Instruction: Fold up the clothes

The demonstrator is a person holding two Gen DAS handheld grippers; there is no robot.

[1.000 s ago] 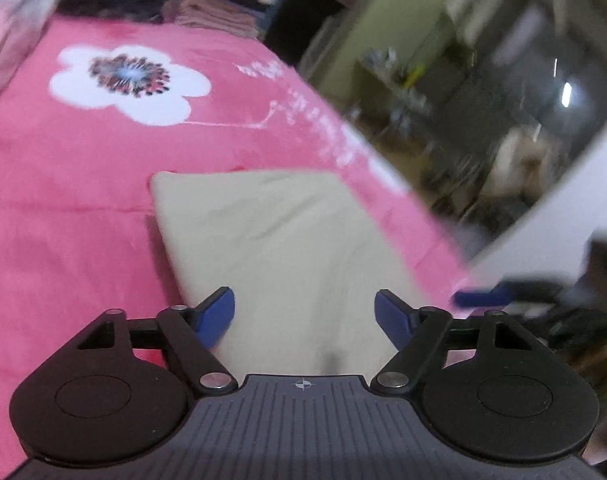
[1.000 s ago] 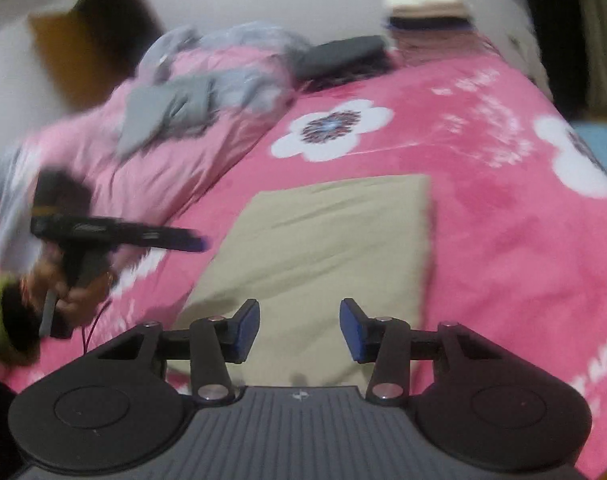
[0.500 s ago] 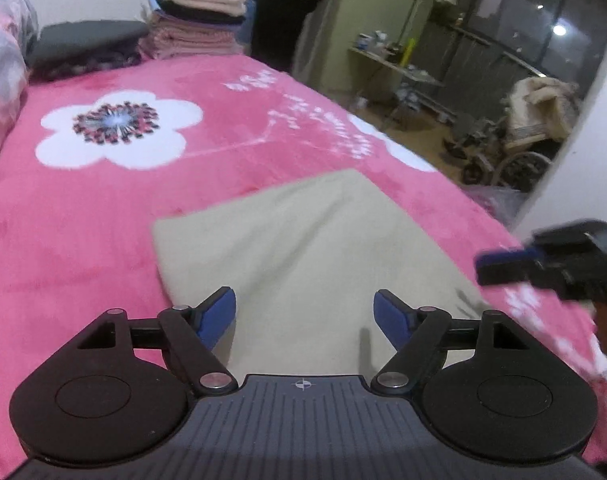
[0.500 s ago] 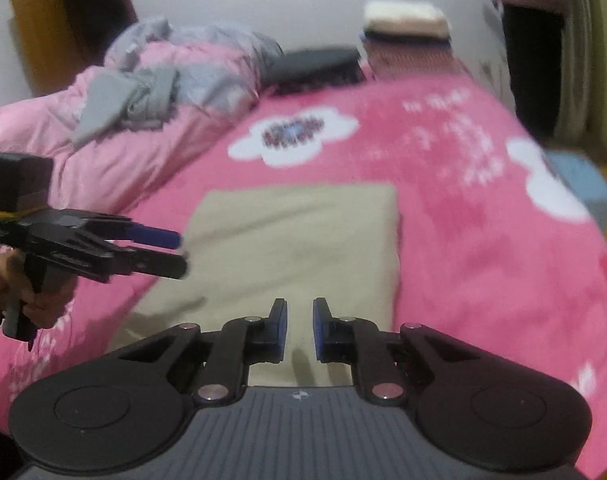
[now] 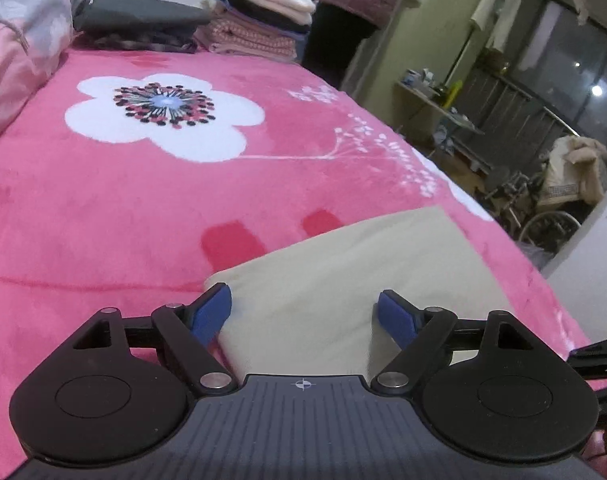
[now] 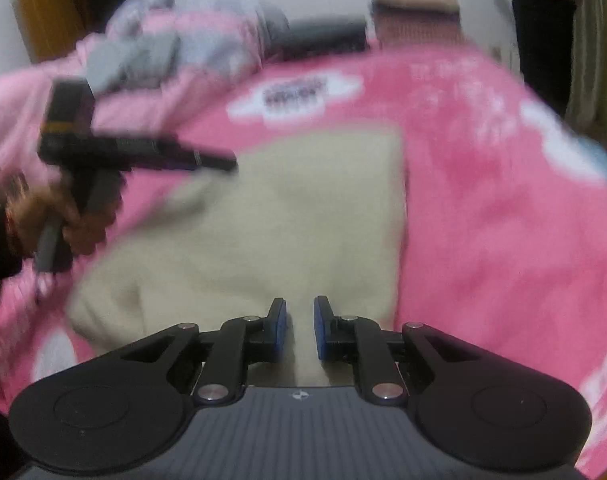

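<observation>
Both wrist cams low, close over bed [image 5: 103, 208], facing headboard-ward; share beige cloth [image 6: 303, 220].

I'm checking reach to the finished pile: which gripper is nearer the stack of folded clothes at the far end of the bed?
Neither clearly. Left gripper and right gripper both sit over the beige cloth, far from the stack.

left gripper [image 5: 304, 312] fingers spread wide over the beige folded cloth [image 5: 355, 276].

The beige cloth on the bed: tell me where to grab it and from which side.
Take the beige cloth at its near-left corner, coming in low from the near edge with the left gripper, whose jaws already stand wide around that corner. The cloth lies flat on the pink blanket, so probably only an edge or corner offers a layer to pinch.
</observation>
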